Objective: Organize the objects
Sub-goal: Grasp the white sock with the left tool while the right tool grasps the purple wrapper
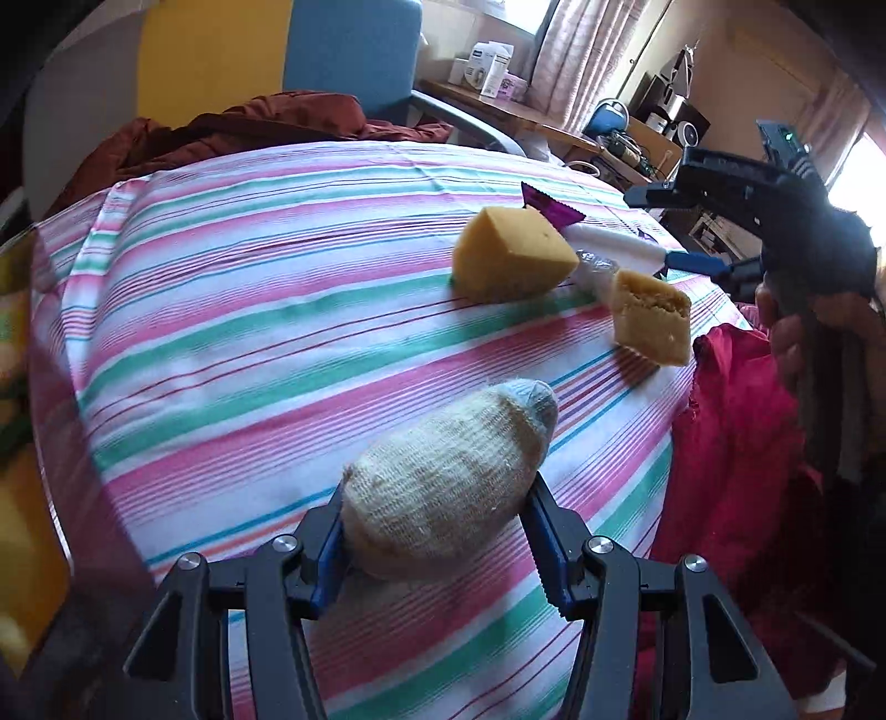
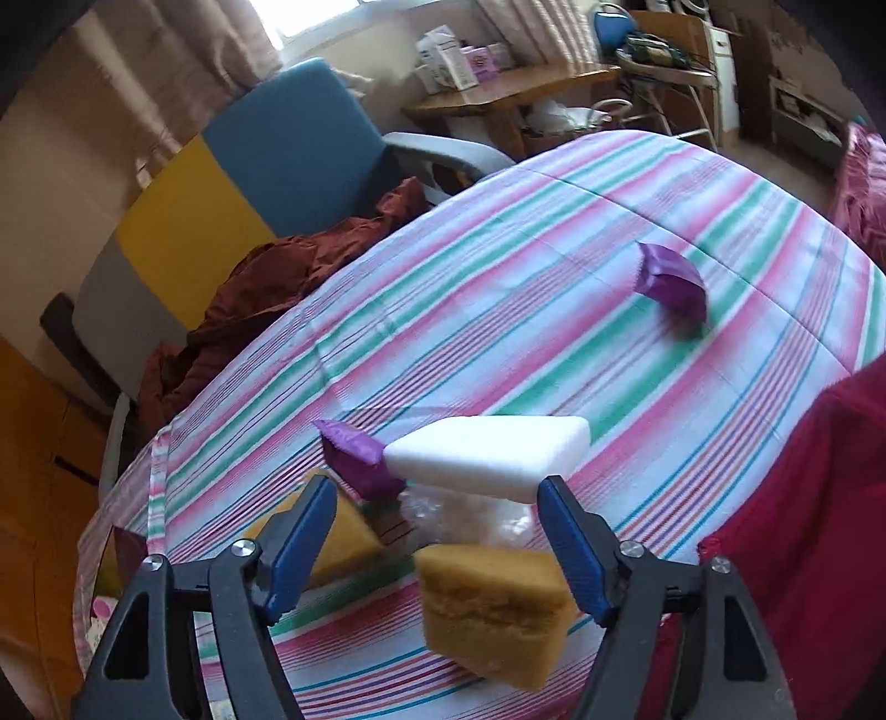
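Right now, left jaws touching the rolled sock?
Touching. Left wrist view shows both blue pads of the left gripper pressed against the rolled sock, no gap visible.

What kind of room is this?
Probably a lived-in bedroom or spare room at home: a striped sheet over a soft surface, curtains at the window, and a cluttered wooden desk.

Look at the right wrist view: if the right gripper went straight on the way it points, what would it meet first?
Probably the nearer yellow sponge, which lies between the right gripper's open blue fingers. The white foam block lies beyond it. Depth is unclear in this blurred view.
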The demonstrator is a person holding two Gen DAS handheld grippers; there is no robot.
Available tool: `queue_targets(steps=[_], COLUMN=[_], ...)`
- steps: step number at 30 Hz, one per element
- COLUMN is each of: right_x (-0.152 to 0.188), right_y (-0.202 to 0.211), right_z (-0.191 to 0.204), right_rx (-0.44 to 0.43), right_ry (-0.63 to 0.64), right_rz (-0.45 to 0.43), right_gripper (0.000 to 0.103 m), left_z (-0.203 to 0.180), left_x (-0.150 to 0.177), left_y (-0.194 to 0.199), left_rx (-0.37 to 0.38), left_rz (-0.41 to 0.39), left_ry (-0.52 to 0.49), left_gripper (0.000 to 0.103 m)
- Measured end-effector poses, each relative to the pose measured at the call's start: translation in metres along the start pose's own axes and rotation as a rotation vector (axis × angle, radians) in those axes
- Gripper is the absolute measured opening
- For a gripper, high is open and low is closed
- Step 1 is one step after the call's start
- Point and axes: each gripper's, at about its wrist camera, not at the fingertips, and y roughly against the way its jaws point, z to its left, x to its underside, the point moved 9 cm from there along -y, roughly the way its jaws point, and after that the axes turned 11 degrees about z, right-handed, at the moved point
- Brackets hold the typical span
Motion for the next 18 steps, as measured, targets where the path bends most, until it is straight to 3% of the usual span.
queue_targets(steps=[9,15,18], right_x=[-0.032,-0.025,-0.034], right_y=[0.020,-0.005,-0.026], right_z=[0.019,0.051,0.042], right_rx=[0.053,0.016,0.070], right_ry=[0.005,0.071,0.032], right_rz=[-0.068,0.026,0.054], right_gripper=[0.072,0.072,0.072], left_z=[0.001,0.003,0.004], left_x=[0.000,0.001,0.003], left_y=[0.002,0.001,0.000], left_rx=[0.020,0.037,0.046], left_rz=[-0.013,-0.018,-0.020], left_ry=[0.017,0.016,0.016], left_gripper=[0.057,0.057,0.057])
